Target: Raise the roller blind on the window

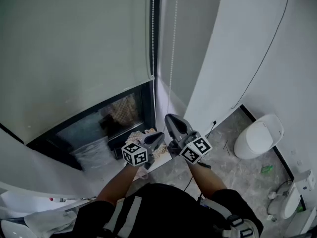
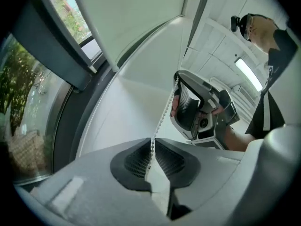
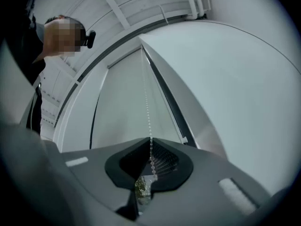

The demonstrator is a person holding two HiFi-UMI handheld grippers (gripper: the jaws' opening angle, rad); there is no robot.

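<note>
The left gripper [image 2: 152, 144] is clenched on the bead chain [image 2: 163, 118]. In its own view the two ribbed pads [image 2: 135, 160] stand all but together, with the chain pinched at their tips. From there the chain climbs toward 1 o'clock, slightly bowed, to the right gripper [image 2: 180, 84], which sits just above and beyond.

The right gripper is likewise clamped on that chain. In its own view the beads drop between the closed jaws, and the strand runs straight up toward 12 o'clock against a pale panel.

In the head view both grippers sit low at centre, close together but apart. The right one is at 1 o'clock of the left and higher on the chain, which hangs down from the top edge.

The roller blind [image 1: 74, 43] fills the region from 9 to 12 o'clock of the grippers and covers the upper part of the window [image 1: 116, 115]. Its lower edge slants across, and a strip of dark glass shows uncovered below it. In the left gripper view, green trees show through the glass at 9 o'clock.

At 3 o'clock in the head view, well apart from the grippers, a white toilet [image 1: 258, 135] stands on the grey tiled floor [image 1: 237, 172].
</note>
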